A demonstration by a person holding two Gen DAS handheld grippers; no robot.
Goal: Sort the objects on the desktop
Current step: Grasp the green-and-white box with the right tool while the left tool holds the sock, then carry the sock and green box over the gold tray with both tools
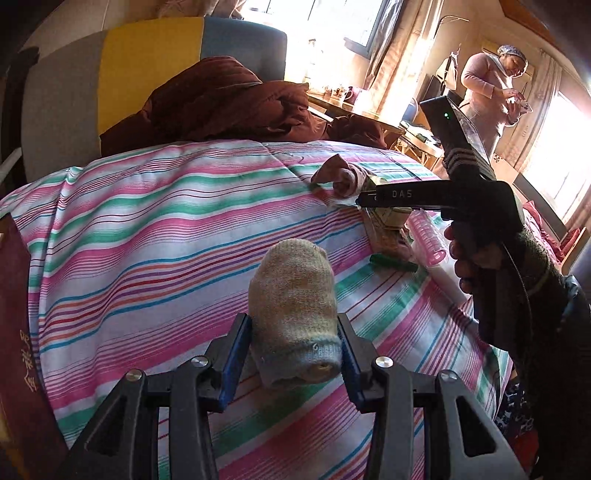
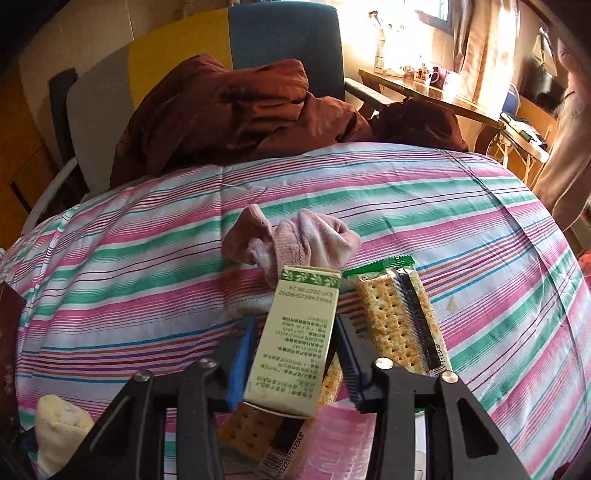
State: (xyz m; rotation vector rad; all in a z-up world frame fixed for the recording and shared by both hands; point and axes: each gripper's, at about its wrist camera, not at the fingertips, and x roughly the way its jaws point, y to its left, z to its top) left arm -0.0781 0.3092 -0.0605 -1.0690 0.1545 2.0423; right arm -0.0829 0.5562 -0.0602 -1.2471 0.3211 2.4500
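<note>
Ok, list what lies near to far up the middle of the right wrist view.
Right gripper shut on the cream box → pink sock → bare striped cover → brown bedding → blue chair back.

The black right gripper carries the letters "DAS", and a cracker packet shows barcode digits "1712348" at its end.

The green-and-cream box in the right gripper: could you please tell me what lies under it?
Under the box lies a cracker packet, crackers and barcode showing below it. A second packet lies beside it to the right. The box hides the middle of the first packet.
</note>
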